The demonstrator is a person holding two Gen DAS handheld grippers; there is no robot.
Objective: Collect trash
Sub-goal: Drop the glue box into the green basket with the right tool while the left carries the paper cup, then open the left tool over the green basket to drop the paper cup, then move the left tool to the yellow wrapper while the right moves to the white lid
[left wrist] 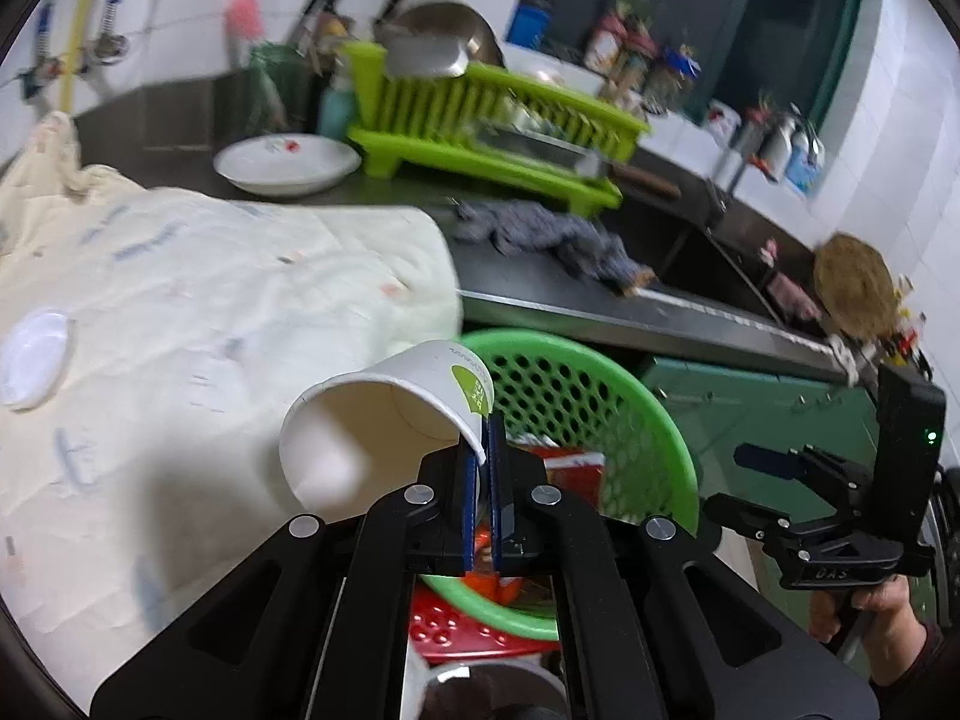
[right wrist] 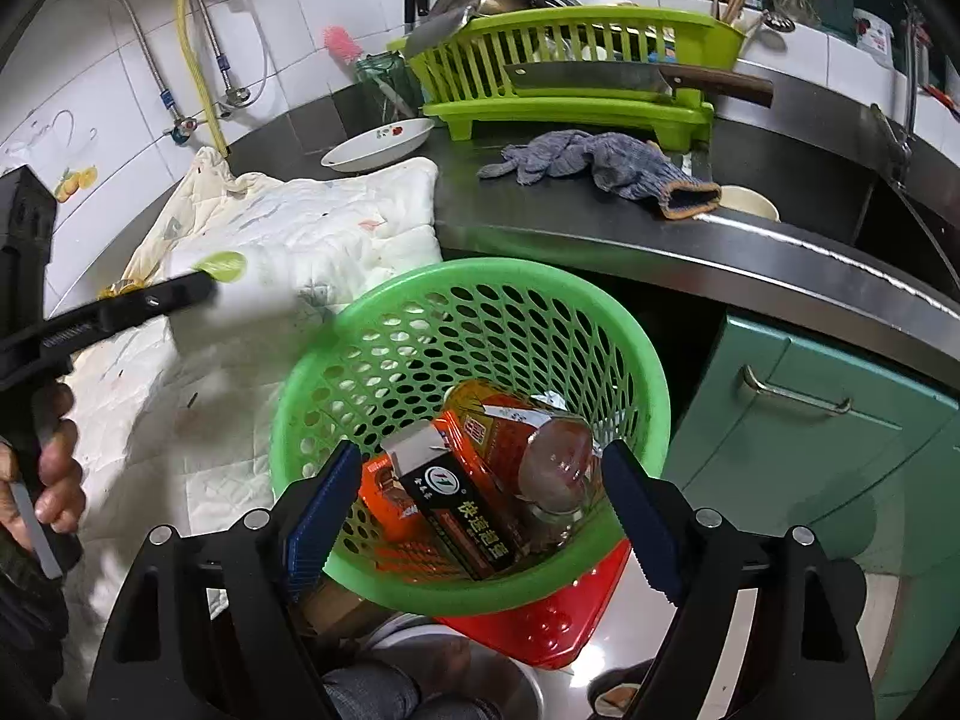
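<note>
My left gripper (left wrist: 482,450) is shut on the rim of a white paper cup (left wrist: 384,414) with a green logo, held tilted beside the green perforated basket (left wrist: 606,396). In the right wrist view the cup (right wrist: 240,294) is a motion-blurred white shape left of the basket (right wrist: 360,360). The basket holds an orange packet (right wrist: 480,420), a dark box (right wrist: 462,510) and a clear bottle (right wrist: 558,468). My right gripper (right wrist: 480,498) is open and empty just above the basket's near rim.
A quilted white cloth (right wrist: 300,222) covers the counter at left, with a white lid (left wrist: 33,357) on it. A white plate (left wrist: 288,162), lime dish rack (right wrist: 570,66) with a cleaver, grey glove (right wrist: 600,162), steel sink edge and green cabinet (right wrist: 810,420) surround it. A red stool (right wrist: 558,618) is under the basket.
</note>
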